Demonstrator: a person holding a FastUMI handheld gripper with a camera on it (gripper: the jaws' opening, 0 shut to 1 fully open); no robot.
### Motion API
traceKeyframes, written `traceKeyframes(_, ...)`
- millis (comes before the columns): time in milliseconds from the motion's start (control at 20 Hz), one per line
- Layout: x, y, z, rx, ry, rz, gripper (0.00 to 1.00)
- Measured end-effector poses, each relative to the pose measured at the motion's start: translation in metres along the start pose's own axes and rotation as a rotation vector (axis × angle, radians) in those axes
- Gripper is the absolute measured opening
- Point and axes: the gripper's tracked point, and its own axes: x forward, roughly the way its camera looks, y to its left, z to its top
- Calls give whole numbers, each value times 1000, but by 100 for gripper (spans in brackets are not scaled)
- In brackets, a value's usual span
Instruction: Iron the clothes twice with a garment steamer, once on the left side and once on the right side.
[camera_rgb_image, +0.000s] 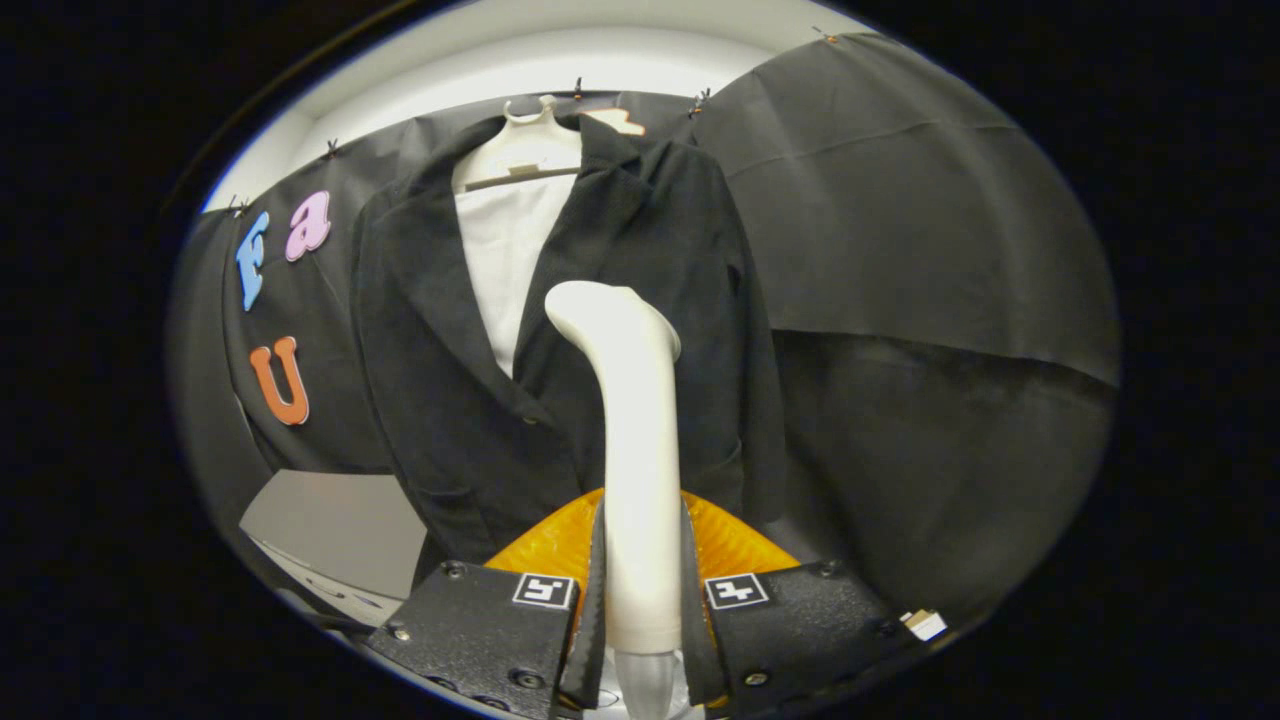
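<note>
A white garment steamer stands upright between my fingers, its handle clamped by both pads and its head curving toward the clothes. My gripper is shut on it. Beyond the steamer hangs a black jacket over a white shirt on a pale hanger. The steamer head sits in front of the jacket's right front panel, near its middle; whether it touches the cloth I cannot tell.
Black cloth walls the booth behind and to the right of the jacket. A grey tabletop corner lies low on the left, below the jacket's hem.
</note>
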Motion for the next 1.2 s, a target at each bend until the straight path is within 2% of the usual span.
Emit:
traceKeyframes(750,10,6,-87,-57,142,0,34)
traceKeyframes(1200,18,0,-136,-49,233,-9,35)
